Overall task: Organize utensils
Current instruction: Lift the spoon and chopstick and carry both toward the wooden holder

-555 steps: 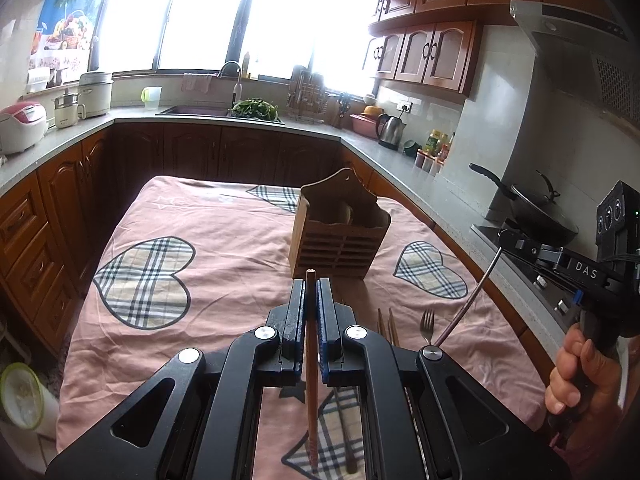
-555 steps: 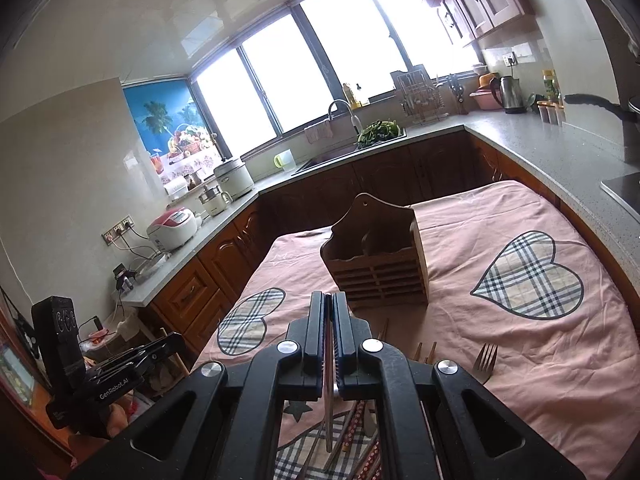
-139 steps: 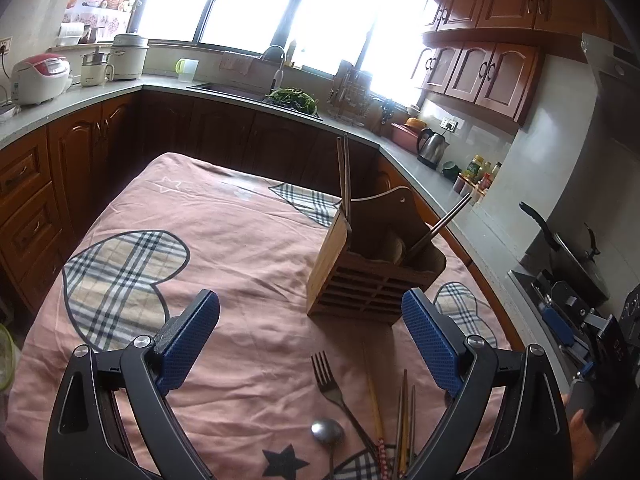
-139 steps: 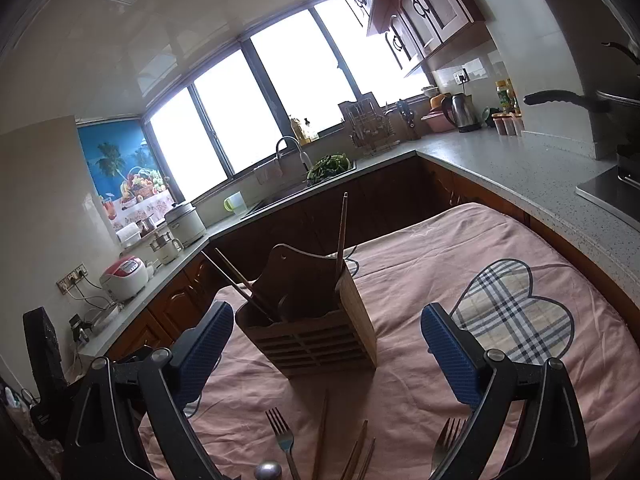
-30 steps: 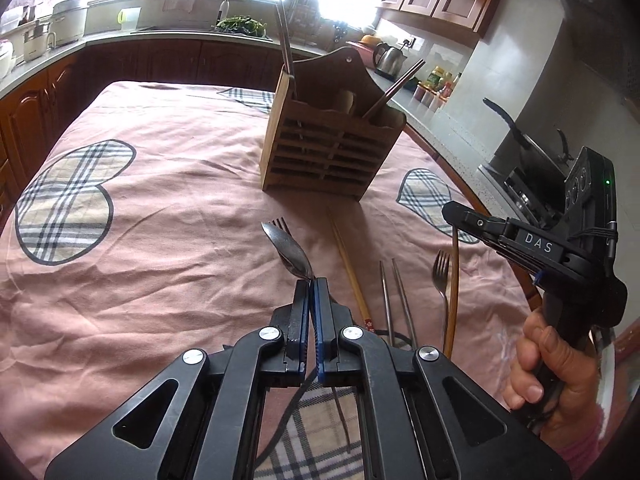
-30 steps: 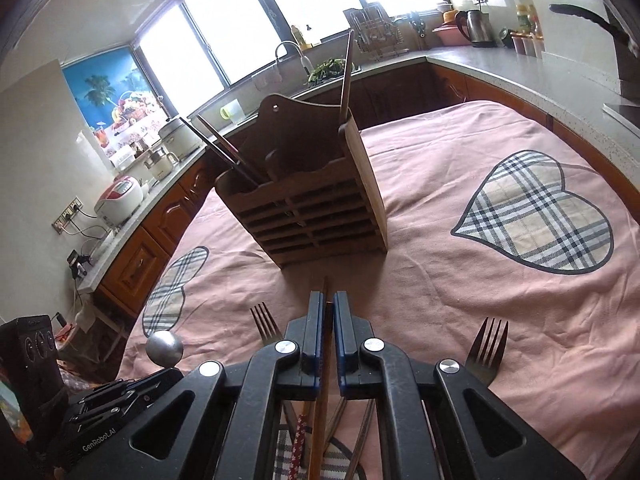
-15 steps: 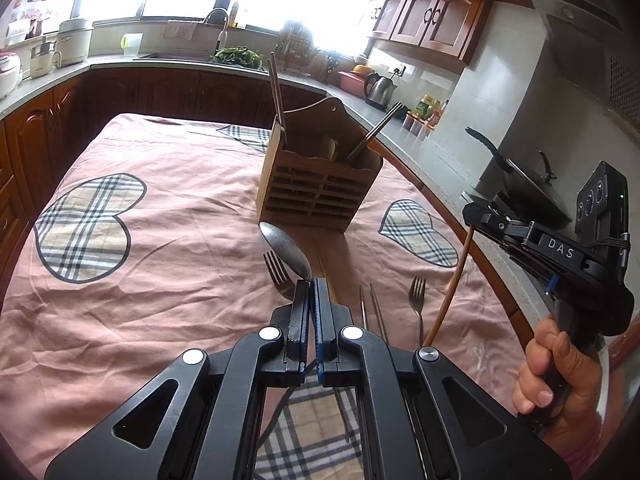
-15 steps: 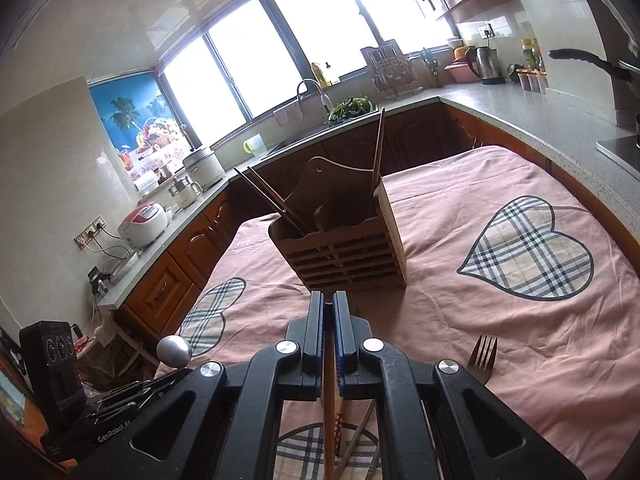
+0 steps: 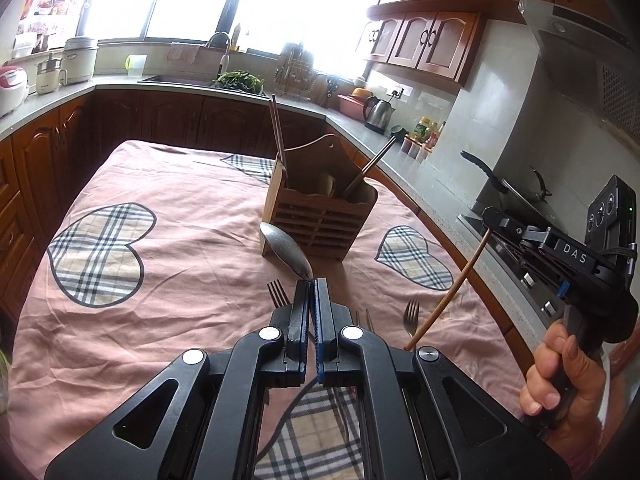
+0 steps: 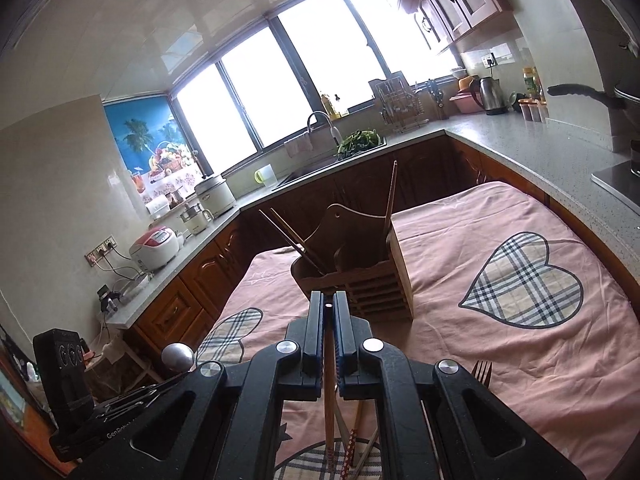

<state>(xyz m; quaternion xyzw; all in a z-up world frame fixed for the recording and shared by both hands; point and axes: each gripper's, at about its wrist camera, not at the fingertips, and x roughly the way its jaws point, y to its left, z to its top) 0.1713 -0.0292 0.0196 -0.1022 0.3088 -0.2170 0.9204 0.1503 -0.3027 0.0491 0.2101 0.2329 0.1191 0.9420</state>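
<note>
My left gripper [image 9: 311,282] is shut on a metal spoon [image 9: 286,250], whose bowl sticks up in front of the wooden utensil holder [image 9: 320,216]. My right gripper [image 10: 328,294] is shut on a wooden chopstick [image 10: 329,392], held above the table short of the holder [image 10: 360,276]. The left wrist view shows that chopstick [image 9: 448,300] hanging slanted from the right gripper [image 9: 490,216], held by a hand [image 9: 560,368]. The holder contains chopsticks [image 9: 277,132] on its left and a dark handle [image 9: 372,168] on its right. Two forks [image 9: 278,294] [image 9: 411,314] lie on the cloth.
The table wears a pink cloth [image 9: 180,280] with plaid hearts. More chopsticks [image 10: 352,448] lie under my right gripper and a fork [image 10: 481,372] beside it. A stove with a pan [image 9: 516,188] stands right of the table. Dark cabinets and a grey counter [image 10: 520,152] ring the room.
Both grippers have risen and tipped up with the spoon and the chopstick still in them. The holder now sits farther off and lower in both views.
</note>
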